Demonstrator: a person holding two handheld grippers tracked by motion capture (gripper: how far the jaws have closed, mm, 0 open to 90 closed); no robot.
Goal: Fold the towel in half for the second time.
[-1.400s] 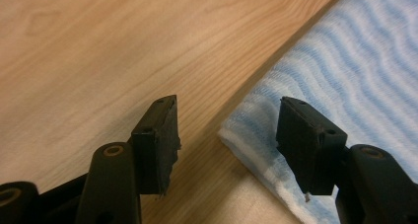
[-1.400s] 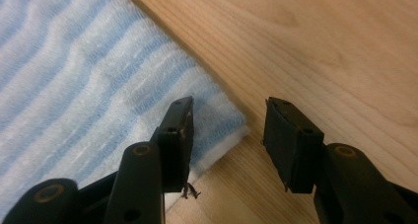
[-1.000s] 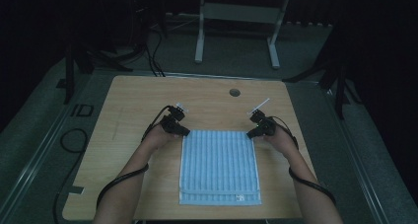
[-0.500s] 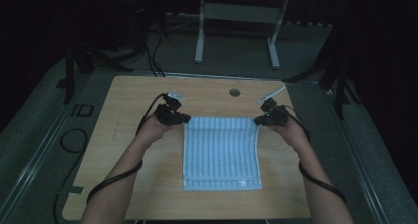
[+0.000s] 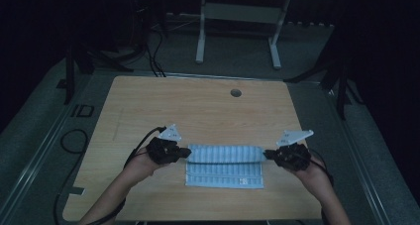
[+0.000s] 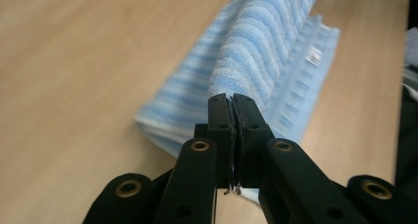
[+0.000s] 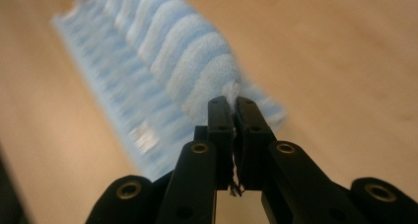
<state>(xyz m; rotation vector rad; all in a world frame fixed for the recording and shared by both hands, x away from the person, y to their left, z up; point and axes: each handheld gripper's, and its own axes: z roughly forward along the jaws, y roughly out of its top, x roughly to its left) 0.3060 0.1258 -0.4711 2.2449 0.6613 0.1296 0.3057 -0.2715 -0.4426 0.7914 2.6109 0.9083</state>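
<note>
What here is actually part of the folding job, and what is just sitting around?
Part of the job:
- blue striped towel, far edge lifted and drawn toward the person
- left gripper, shut on one towel corner
- right gripper, shut on the other corner
- wooden table beneath

Just around:
- white frame on the floor beyond the table
- floor cables

We see a light blue towel [image 5: 225,160] with fine white stripes, terry-textured, lying on the near middle of the table. Its far edge is lifted and folded toward the near edge, forming a raised roll across its width. The near part lies flat, a small white label near its front edge.
</note>
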